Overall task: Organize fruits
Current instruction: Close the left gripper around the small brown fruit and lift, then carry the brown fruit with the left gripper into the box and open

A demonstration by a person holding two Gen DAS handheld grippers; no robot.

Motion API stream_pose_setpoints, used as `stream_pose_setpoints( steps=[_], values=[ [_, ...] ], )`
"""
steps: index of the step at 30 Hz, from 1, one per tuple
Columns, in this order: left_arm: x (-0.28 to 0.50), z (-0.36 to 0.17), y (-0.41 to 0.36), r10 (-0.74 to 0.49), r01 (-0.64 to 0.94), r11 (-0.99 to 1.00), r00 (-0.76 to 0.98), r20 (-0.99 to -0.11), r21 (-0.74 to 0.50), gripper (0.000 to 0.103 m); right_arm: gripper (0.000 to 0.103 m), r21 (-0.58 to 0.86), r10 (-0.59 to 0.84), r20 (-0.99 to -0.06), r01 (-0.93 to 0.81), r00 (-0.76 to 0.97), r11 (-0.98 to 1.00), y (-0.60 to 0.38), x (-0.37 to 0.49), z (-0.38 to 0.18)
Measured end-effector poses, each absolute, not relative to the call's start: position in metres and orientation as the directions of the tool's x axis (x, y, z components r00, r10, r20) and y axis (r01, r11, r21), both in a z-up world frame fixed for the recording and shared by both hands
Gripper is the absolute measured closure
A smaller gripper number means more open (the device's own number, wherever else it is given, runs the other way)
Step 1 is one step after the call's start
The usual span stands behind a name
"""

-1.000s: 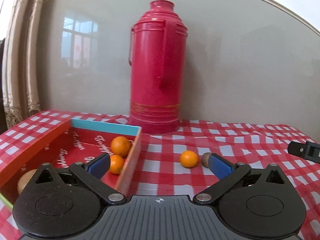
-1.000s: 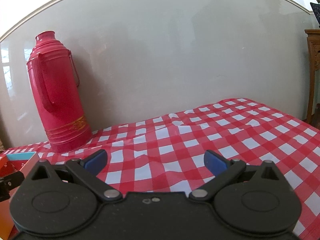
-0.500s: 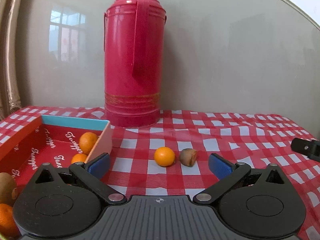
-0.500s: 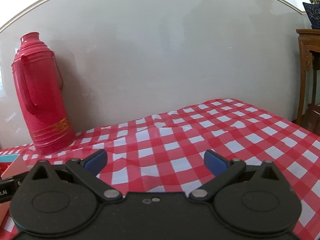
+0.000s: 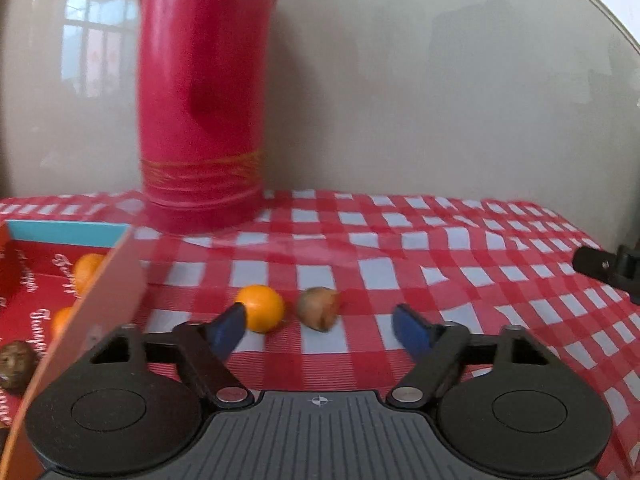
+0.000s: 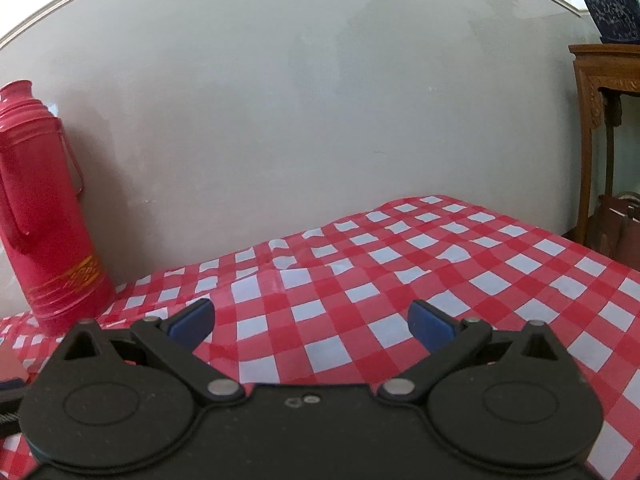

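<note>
On the checked cloth lie a small orange and a brown kiwi, side by side just beyond my left gripper. Its jaws are closing, and the pads press on nothing; the left pad overlaps the orange's near edge and the kiwi sits ahead of the gap. To the left stands a red box holding two oranges and a kiwi. My right gripper hangs open over bare cloth, with no fruit in its view.
A tall red thermos stands against the wall behind the fruit and also shows at the left of the right wrist view, thermos. The other gripper's black tip pokes in at the right. A wooden stand is beyond the table's right edge.
My left gripper has moved right and closer to the loose orange and kiwi, and its jaws have narrowed. The right gripper's view has swung right, pushing the thermos toward the left edge.
</note>
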State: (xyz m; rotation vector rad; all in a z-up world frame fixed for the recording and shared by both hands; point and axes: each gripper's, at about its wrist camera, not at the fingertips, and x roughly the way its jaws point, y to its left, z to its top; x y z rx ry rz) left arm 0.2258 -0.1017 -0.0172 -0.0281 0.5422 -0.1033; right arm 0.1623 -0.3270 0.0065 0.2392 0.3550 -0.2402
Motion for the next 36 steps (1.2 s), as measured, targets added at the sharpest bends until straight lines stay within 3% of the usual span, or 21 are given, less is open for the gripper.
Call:
stream_pose_setpoints(
  steps=[10, 18, 20, 21, 36],
  values=[
    [0.252, -0.030, -0.111, -0.091, 0.080, 0.996, 0.814, -0.574, -0.044, 0.051, 0.005, 0.186, -0.209, -0.422, 0.309, 0.882, 0.933, -0.332, 0.182, 0.001],
    [0.266, -0.036, -0.117, -0.068, 0.065, 0.998, 0.807, -0.586, -0.025, 0.051, 0.005, 0.137, -0.190, -0.485, 0.289, 0.853, 0.948, -0.327, 0.194, -0.006],
    [0.267, -0.036, -0.118, -0.063, 0.062, 0.998, 0.807, -0.587, -0.022, 0.060, 0.005, 0.134, -0.182, -0.488, 0.280, 0.854, 0.951, -0.326, 0.195, -0.006],
    [0.267, -0.036, -0.118, -0.051, 0.056, 0.998, 0.808, -0.587, -0.011, 0.072, 0.005, 0.135, -0.179, -0.489, 0.277, 0.854, 0.951, -0.326, 0.194, -0.005],
    [0.219, -0.013, -0.099, -0.073, 0.083, 0.996, 0.829, -0.554, -0.006, 0.073, 0.005, 0.158, -0.116, -0.492, 0.220, 0.863, 0.963, -0.317, 0.189, 0.006]
  ],
)
